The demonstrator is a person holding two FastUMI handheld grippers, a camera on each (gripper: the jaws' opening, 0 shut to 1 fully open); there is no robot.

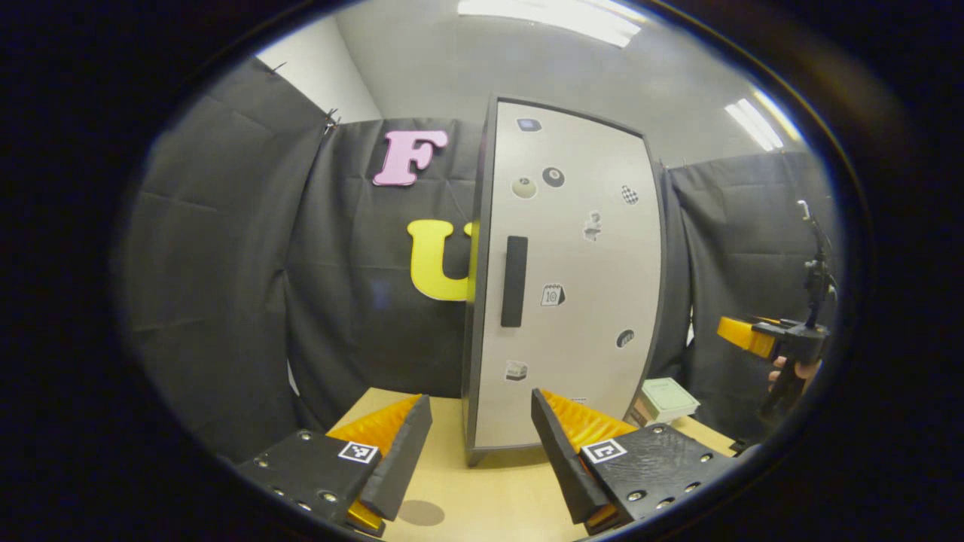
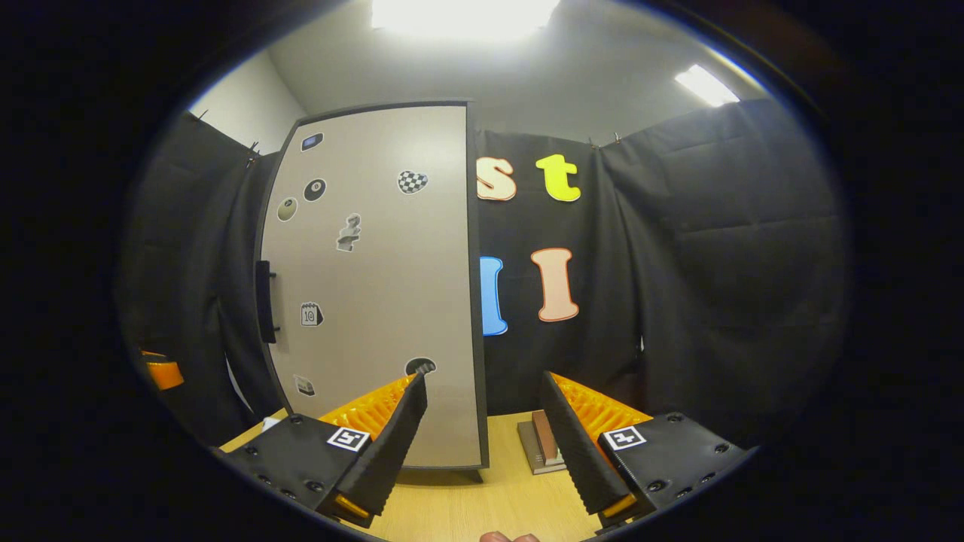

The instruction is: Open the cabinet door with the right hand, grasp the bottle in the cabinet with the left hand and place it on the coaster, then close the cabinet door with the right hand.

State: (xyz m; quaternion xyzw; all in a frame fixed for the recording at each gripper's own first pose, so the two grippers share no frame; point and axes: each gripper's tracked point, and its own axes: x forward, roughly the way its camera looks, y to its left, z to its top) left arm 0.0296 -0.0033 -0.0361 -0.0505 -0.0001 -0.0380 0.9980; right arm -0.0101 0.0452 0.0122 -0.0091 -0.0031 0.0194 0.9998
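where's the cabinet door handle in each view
Left gripper view: the handle is a dark vertical bar near the picture's centre, at the left side of the closed cabinet door.
Right gripper view: the handle sits left of centre, seen edge-on at the door's left edge.
Shared landmark: the small calendar sticker just right of the handle.

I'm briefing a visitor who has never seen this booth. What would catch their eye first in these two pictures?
First, the tall pale grey cabinet with a dark frame, standing on the light wooden table, its door shut and dotted with small stickers, with a black vertical bar handle near its left edge. Next, in the left gripper view, the left gripper open low in front, and the right gripper held up at far right.
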